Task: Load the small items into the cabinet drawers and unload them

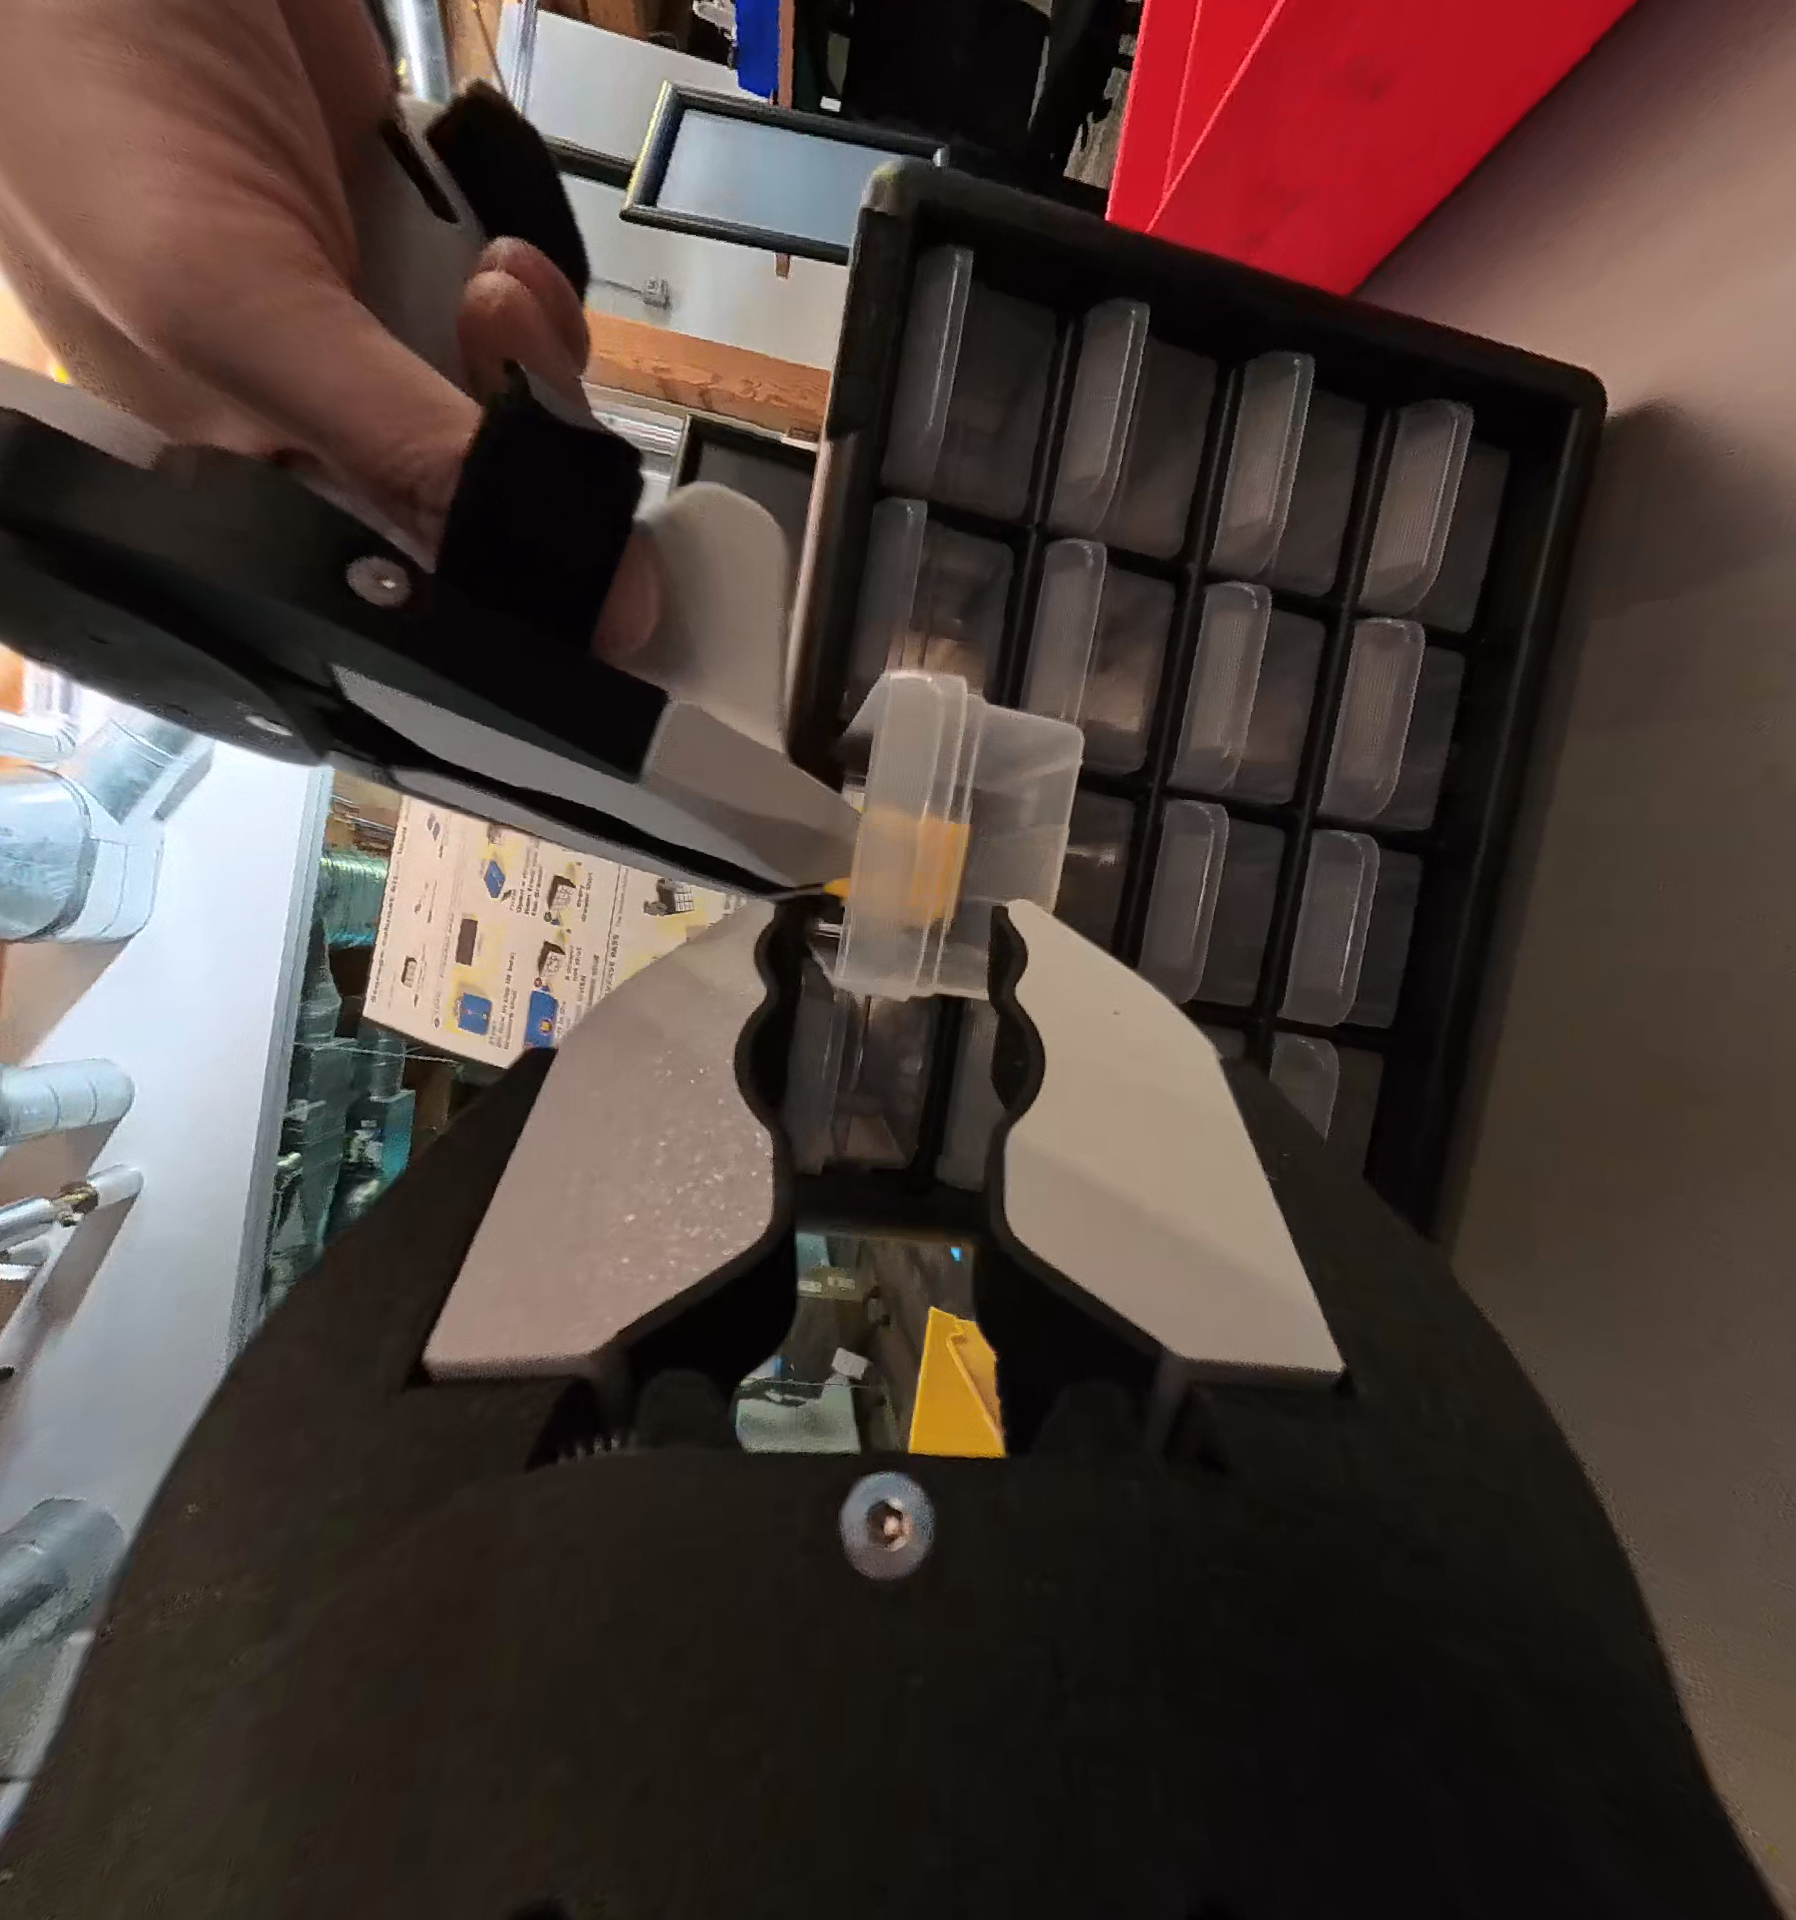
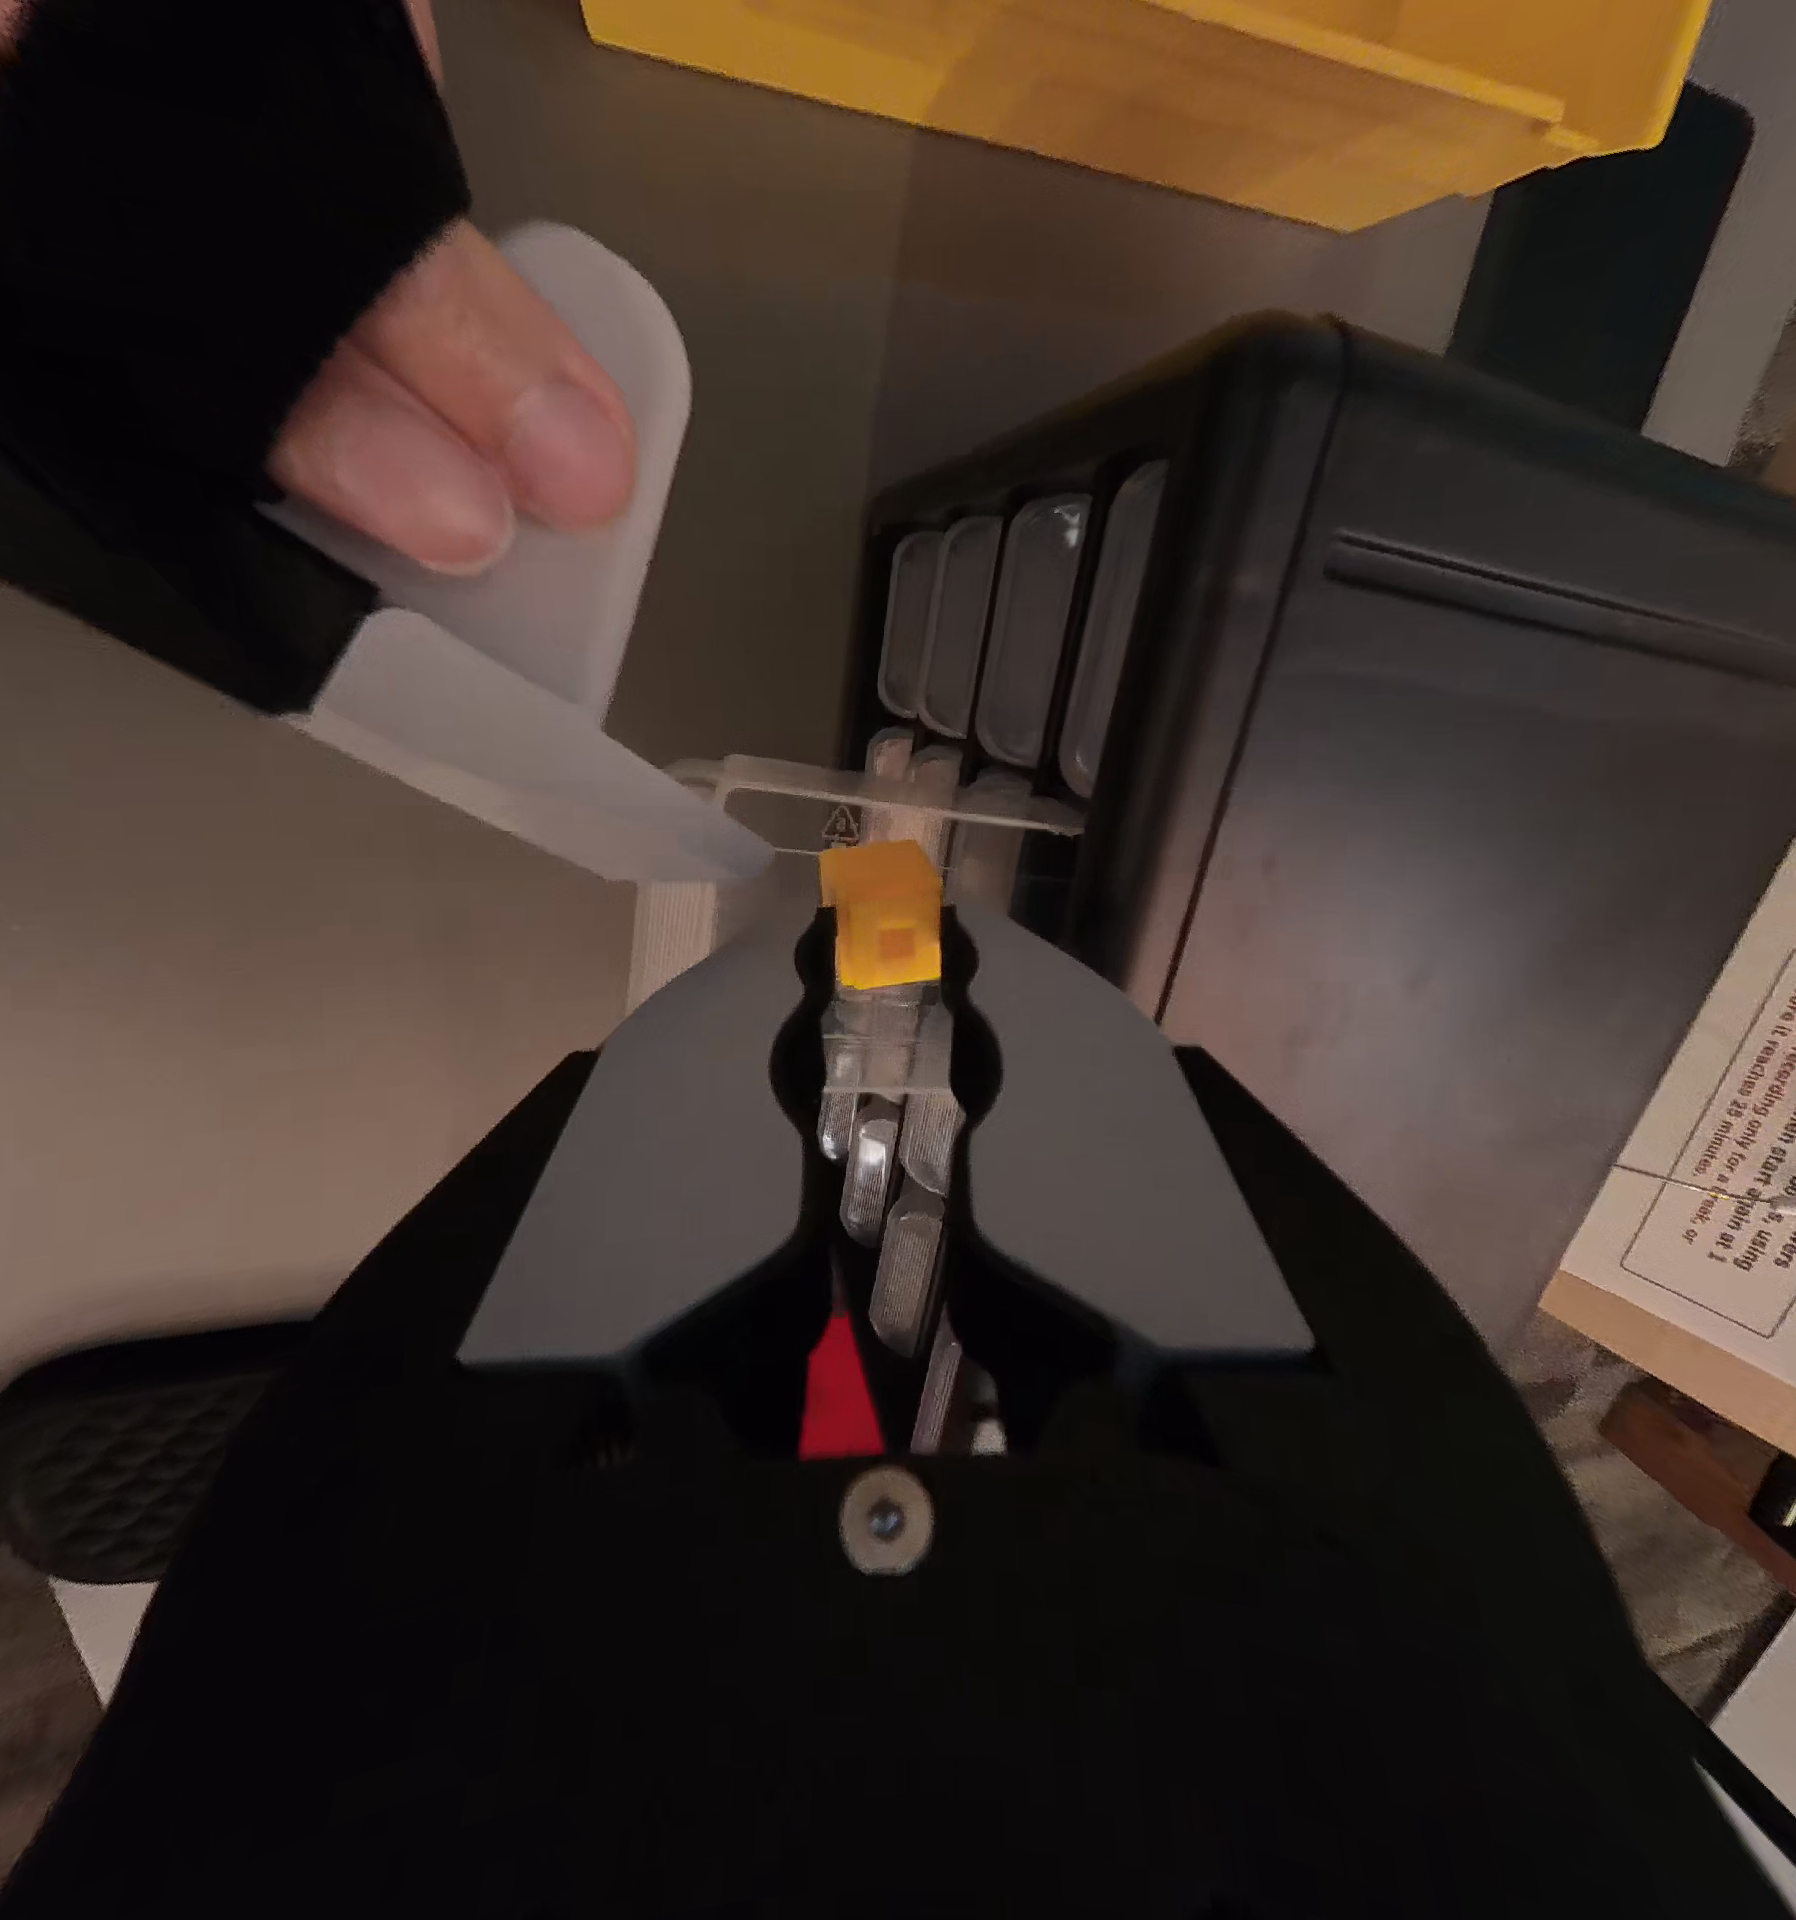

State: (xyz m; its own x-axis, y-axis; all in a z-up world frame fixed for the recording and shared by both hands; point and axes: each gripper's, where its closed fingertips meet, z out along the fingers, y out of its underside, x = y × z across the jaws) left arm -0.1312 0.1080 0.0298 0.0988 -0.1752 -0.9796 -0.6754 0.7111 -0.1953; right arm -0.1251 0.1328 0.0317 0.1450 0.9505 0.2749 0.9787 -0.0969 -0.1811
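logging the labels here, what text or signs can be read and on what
printed sheet right of the cabinet: black print, not copied here
picture sheet in the background: too small to read
clear drawer: moulded triangle mark, digit inside unreadable

The cabinet [image 1: 1538, 727] is black, its drawers [image 1: 1133, 416] clear and frosted, and one clear drawer [image 1: 961, 831] shows a yellow-orange block [image 2: 878, 914] through its wall. Both grippers, left [image 1: 889, 935] and right [image 2: 878, 945], have black bodies with pale grey fingers. Beyond lie a yellow bin [image 2: 1185, 83], a red bin [image 1: 1393, 125] and a dull taupe tabletop [image 1: 1704, 935].
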